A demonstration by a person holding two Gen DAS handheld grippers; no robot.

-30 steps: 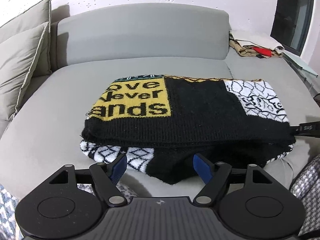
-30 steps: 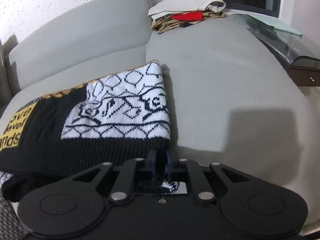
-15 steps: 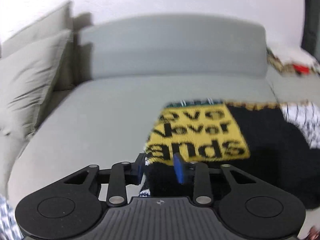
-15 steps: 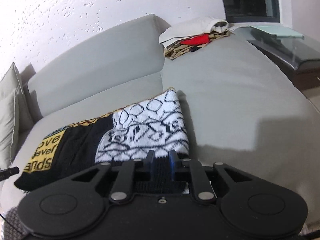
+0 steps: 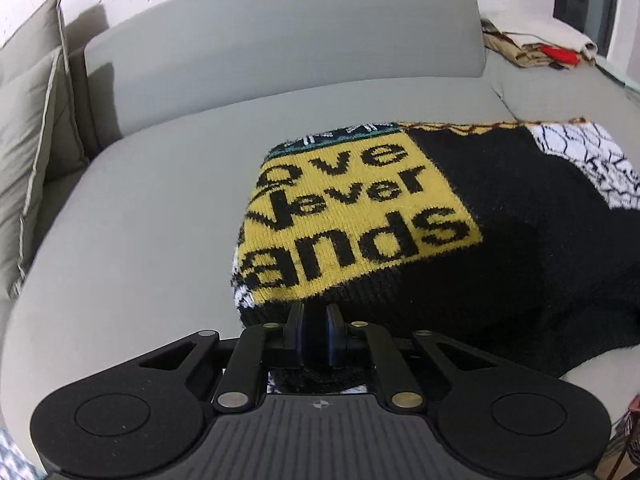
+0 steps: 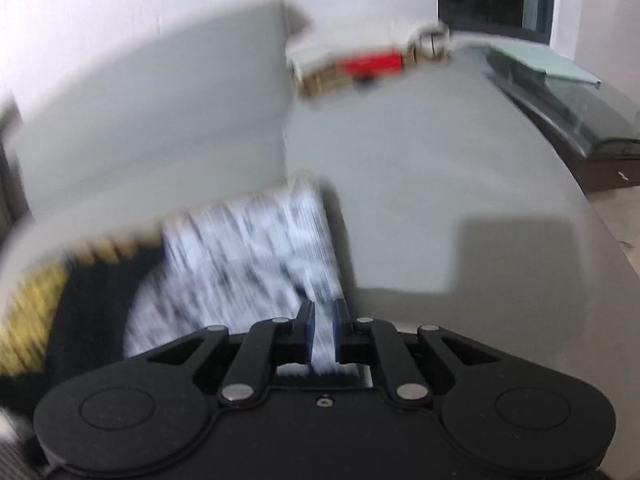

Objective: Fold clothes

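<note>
Two corners of the sweater [image 5: 460,240] are pinched, one by each claw, along its near edge where it lies part-folded on the sofa [image 5: 140,220]. The left claw [image 5: 315,330] has just been closing and now clamps the black hem below the yellow lettered patch. The right claw [image 6: 323,332] has also been closing; its view is smeared, but white patterned knit seems to sit between its pads. Gripping both near corners lets the edge rise evenly, likely to carry it over toward the backrest. A clothes pile [image 5: 540,46] sits well apart, far right.
</note>
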